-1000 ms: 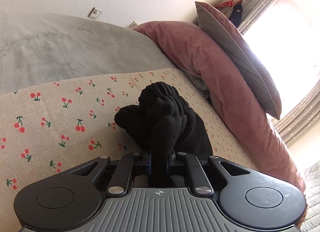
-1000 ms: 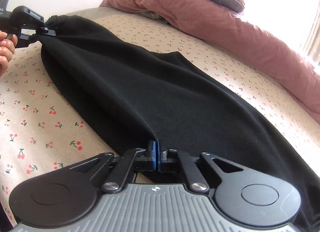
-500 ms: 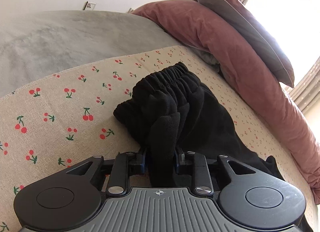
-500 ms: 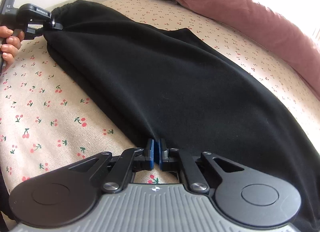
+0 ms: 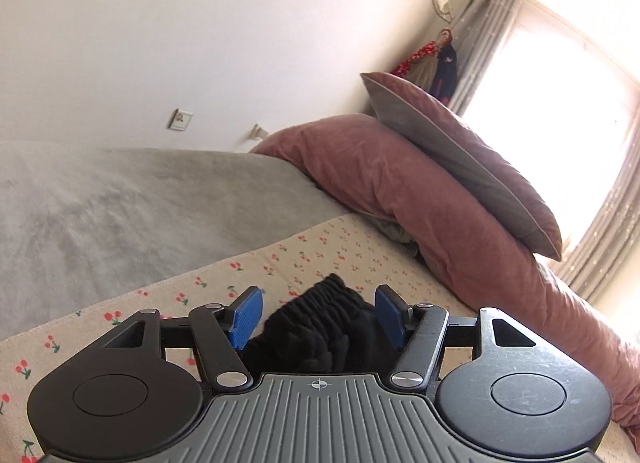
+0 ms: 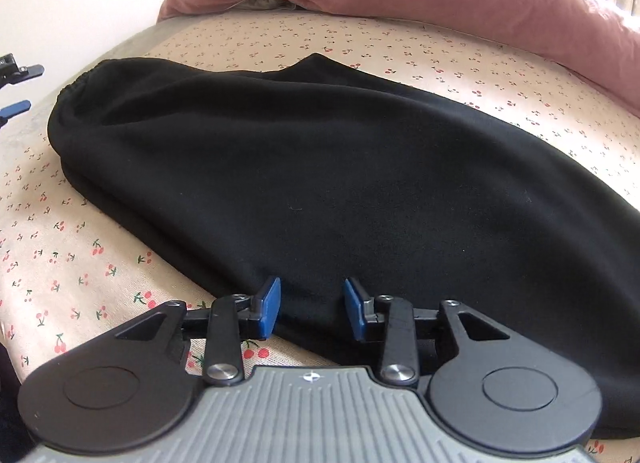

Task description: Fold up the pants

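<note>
The black pants point(image 6: 340, 191) lie flat on the cherry-print sheet point(image 6: 80, 263), folded lengthwise, with the elastic waistband at the far left. My right gripper point(image 6: 311, 308) is open, its blue pads on either side of the near edge of the pants, holding nothing. My left gripper point(image 5: 318, 317) is open too, just above the gathered waistband point(image 5: 320, 319), which lies between and below its blue pads. The left gripper's blue fingertips point(image 6: 18, 107) also show at the left edge of the right wrist view.
A long pink bolster point(image 5: 420, 199) with a grey-pink pillow point(image 5: 460, 151) on it lies along the far side of the bed. A grey blanket point(image 5: 120, 207) covers the bed beyond the sheet. A white wall and a curtained window stand behind.
Both grippers have opened and let go of the pants. The pants have settled flat on the sheet. The left gripper has lifted and tilted up toward the wall.
</note>
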Demonstrator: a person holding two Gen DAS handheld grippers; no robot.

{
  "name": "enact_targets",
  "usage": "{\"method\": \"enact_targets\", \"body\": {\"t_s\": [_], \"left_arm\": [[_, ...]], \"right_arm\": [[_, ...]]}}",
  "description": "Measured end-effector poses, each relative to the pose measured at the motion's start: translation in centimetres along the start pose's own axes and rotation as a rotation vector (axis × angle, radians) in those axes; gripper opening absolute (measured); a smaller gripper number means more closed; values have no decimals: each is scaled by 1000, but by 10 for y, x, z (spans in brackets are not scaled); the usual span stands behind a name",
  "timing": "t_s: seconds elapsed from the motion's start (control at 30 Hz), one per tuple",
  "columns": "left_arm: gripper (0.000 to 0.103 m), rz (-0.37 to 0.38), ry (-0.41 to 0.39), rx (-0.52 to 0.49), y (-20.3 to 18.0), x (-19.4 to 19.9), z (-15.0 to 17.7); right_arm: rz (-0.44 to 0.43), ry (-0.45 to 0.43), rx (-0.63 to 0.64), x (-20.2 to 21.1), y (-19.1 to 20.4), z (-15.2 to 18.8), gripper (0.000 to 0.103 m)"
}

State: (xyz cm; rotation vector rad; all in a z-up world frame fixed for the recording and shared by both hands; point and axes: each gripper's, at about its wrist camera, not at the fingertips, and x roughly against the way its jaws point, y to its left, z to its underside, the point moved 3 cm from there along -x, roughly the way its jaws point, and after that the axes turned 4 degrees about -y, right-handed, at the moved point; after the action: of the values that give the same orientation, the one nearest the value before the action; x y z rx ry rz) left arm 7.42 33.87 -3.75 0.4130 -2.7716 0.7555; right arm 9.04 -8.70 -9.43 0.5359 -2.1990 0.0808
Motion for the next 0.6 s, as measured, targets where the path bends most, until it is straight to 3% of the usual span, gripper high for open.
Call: {"method": "enact_targets", "body": {"t_s": [0.1,0.23,0.37,0.43,0.5,0.57,0.6], "left_arm": [[67,81,62,-124,-38,-6,20],[70,161,158,-249,-85,-19,55],[71,205,262,-414,-124,-31,97],[71,194,314,-509,-135,-43,119],[71,109,406,-573,-134,-61,140],[73,104,400,-610,-130,-65,148],[73,106,405,-621,-128,-65,147]], "right_arm": [[-67,45,-13,2,3,4,34],[-34,42,65,5,14,10,37],[-105,-25,-12,20,5,1,36],[-120,-106,-63,32,-3,-9,37],[-127,-143,-126,34,-14,-14,41],[-109,-76,-183,21,-24,-12,41],[-90,0,-194,10,-28,-8,41]]}}
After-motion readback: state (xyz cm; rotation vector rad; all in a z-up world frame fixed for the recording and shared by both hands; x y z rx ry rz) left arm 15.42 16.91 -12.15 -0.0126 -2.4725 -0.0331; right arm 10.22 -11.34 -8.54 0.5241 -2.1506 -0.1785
